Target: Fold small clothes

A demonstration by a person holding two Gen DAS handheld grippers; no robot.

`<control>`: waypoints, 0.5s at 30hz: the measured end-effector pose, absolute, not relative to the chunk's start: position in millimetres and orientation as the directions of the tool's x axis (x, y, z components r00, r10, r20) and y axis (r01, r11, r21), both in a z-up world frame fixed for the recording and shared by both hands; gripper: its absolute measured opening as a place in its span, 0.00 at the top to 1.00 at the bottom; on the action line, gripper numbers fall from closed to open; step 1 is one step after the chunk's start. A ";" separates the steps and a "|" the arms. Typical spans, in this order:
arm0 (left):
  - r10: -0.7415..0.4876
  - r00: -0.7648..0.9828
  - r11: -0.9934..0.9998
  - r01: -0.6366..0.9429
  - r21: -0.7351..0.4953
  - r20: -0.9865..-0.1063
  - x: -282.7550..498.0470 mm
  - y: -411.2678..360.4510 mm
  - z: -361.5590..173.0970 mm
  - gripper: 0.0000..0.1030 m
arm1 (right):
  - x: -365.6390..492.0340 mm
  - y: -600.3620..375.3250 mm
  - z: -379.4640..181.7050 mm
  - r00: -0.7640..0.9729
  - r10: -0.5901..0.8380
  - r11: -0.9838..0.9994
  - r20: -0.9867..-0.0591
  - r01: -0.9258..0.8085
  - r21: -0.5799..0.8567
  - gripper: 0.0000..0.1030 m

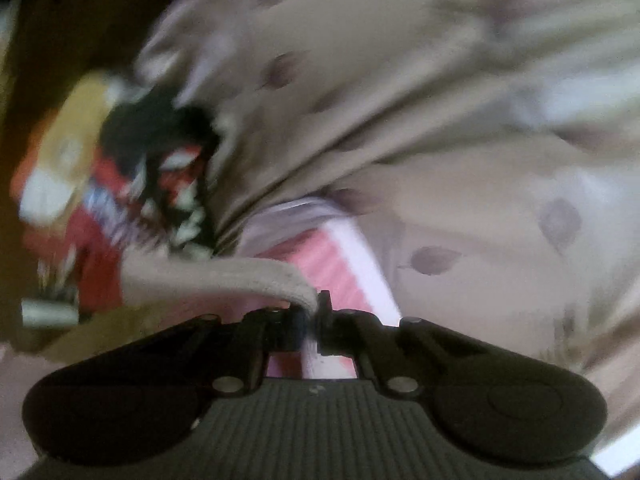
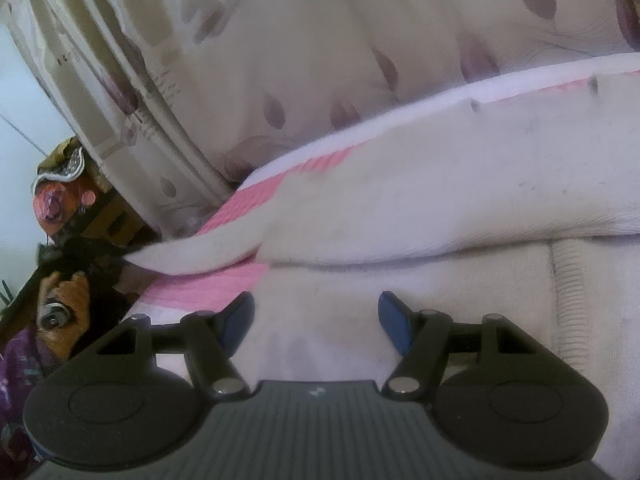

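Left gripper (image 1: 312, 312): I pinch the white garment's (image 1: 224, 276) edge, jaws closed on it.
Right gripper (image 2: 316, 316): my jaws stand apart, the garment lying between them, unpressed.

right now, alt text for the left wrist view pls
The left tongs are shut on the edge of a beige ribbed garment over a pink-and-white striped cloth. A leaf-print curtain hangs behind, with blurred red clutter at left.
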State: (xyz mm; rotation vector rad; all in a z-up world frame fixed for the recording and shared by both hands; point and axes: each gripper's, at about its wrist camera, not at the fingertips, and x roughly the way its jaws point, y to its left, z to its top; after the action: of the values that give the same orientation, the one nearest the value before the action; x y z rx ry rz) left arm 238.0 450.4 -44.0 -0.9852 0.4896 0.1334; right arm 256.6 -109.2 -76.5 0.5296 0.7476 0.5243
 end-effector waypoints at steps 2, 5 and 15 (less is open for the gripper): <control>-0.106 0.897 0.643 -0.267 -0.718 -0.429 241.2 415.0 -10.1 0.96 | 255.6 -113.8 -76.1 0.635 0.609 0.740 -0.475 -0.240 0.629 0.33; -0.138 0.910 0.741 -0.167 -0.651 -0.391 247.6 354.1 28.9 0.96 | 252.5 -122.9 -74.9 0.668 0.598 0.724 -0.442 -0.215 0.655 0.33; -0.458 0.804 0.808 0.199 -0.554 -0.379 288.9 102.5 66.2 0.96 | 218.6 -175.8 -61.4 0.746 0.564 0.656 -0.353 -0.146 0.740 0.32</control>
State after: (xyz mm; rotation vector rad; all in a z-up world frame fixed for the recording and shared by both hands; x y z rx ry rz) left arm 288.9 102.5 66.2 -0.5197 0.5282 -0.3692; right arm 218.6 -175.8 -61.4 0.7546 0.6090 0.4321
